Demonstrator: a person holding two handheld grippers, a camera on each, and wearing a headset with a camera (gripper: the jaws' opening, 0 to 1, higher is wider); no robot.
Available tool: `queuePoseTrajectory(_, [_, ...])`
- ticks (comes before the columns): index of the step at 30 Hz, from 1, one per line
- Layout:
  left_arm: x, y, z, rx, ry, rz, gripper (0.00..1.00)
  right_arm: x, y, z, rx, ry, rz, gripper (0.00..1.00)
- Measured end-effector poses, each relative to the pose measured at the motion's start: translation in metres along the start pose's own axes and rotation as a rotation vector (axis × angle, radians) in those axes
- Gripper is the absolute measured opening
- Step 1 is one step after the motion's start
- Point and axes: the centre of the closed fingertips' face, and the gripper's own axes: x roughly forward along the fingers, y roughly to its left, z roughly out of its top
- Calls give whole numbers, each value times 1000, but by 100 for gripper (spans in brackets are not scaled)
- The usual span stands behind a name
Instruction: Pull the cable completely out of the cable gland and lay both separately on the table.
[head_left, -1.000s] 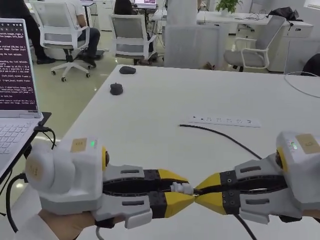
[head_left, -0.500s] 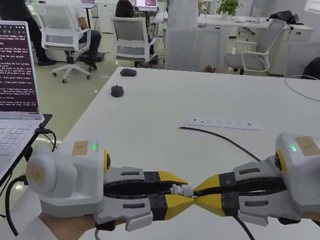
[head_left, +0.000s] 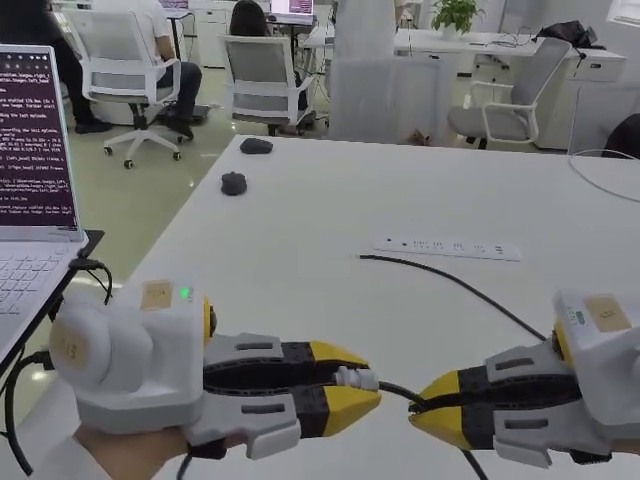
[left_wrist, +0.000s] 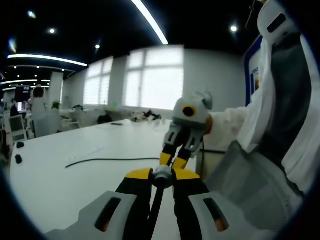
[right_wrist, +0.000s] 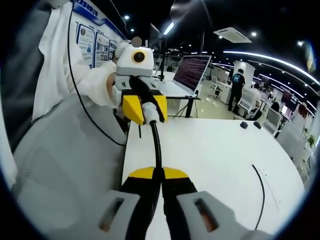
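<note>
Where the left tool clenches the gland and the right tool clenches the cable, both things hang above the desk, near its 6 o'clock edge. Gland and cable share one long axis, 9 to 3 o'clock in the head view. The cable leaves the gland pointing to 3 o'clock, toward the right tool. Extraction probably requires a pull along that axis.

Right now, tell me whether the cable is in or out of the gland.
In: the cable runs from the right tool into the gland the left tool clamps.
</note>
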Motion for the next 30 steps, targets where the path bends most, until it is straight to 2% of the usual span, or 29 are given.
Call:
queuePoseTrajectory(5, [-3, 5, 5, -20, -31, 19, 16, -4, -8, -32, 73, 56, -27, 2])
queuePoseTrajectory(10, [-4, 8, 6, -26, -36, 33, 16, -6, -9, -53, 119, 79, -37, 2])
queuePoseTrajectory(13, [-4, 8, 6, -25, -37, 34, 16, -5, -6, -59, 123, 95, -39, 2])
queuePoseTrajectory(20, [-4, 8, 5, -24, -35, 33, 16, -4, -5, -58, 123, 96, -40, 2])
queuePoseTrajectory(23, [-4, 8, 7, -24, -41, 35, 16, -6, -1, -56, 104, 101, -20, 3])
queuePoseTrajectory(25, [-5, 9, 7, -19, -40, 40, 16, -7, -2, -53, 106, 104, -30, 4])
queuePoseTrajectory(26, [-5, 9, 6, -18, -38, 42, 16, -9, -2, -48, 108, 84, -30, 5])
queuePoseTrajectory(29, [-4, 9, 6, -20, -35, 40, 16, -12, -3, -12, 115, -53, -33, 14])
queuePoseTrajectory(30, [-4, 9, 6, -22, -36, 39, 16, -13, -4, -5, 112, -75, -36, 17])
